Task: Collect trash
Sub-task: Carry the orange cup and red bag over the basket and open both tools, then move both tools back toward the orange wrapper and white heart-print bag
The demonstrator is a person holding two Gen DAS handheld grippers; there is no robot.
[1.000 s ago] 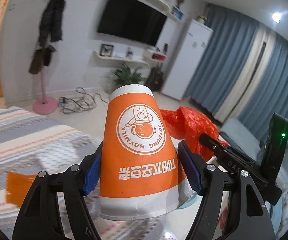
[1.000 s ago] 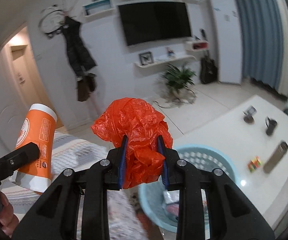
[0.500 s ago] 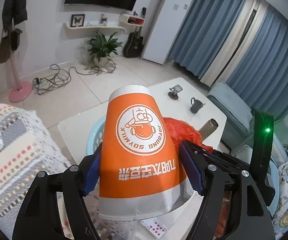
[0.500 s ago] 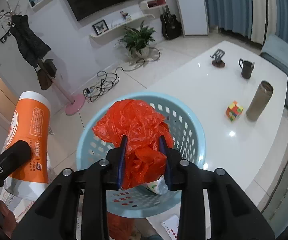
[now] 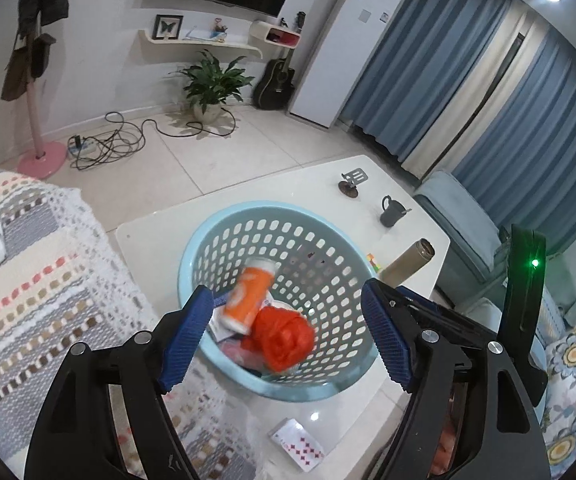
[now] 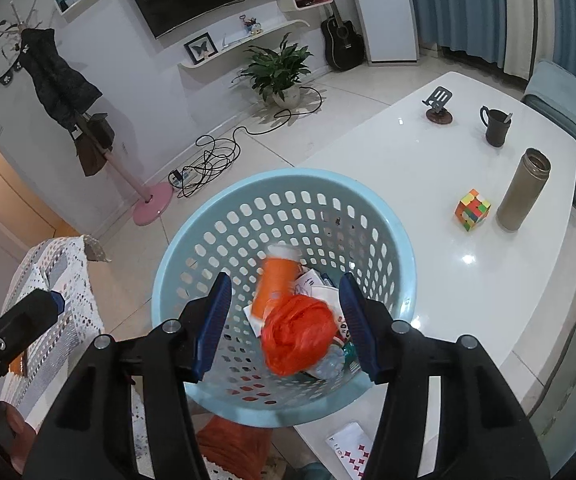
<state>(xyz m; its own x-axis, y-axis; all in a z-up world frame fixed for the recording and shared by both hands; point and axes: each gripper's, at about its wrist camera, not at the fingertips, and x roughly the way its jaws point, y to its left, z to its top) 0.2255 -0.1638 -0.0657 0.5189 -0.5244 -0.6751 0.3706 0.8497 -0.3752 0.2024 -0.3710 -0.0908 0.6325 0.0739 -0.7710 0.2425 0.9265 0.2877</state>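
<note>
A light blue perforated basket [image 5: 224, 224] [image 6: 192, 224] stands on the near end of a white table [image 5: 156, 236] [image 6: 407, 168]. Inside it lie an orange paper cup [image 5: 248, 296] [image 6: 274, 284], blurred with motion, a crumpled red plastic bag [image 5: 286, 334] [image 6: 297, 330] and other paper trash. My left gripper [image 5: 288, 332] is open and empty above the basket's near rim. My right gripper [image 6: 288, 320] is open and empty above the basket too.
On the table stand a dark mug [image 6: 495, 126], a metal flask [image 6: 523, 188], a colour cube [image 6: 472, 209] and a phone stand [image 6: 439, 106]. Playing cards [image 5: 297, 444] lie by the near edge. A patterned blanket [image 5: 28, 272] lies to the left.
Both grippers opened over the basket. The orange cup left my left gripper and the red bag left my right gripper; both now lie in the basket.
</note>
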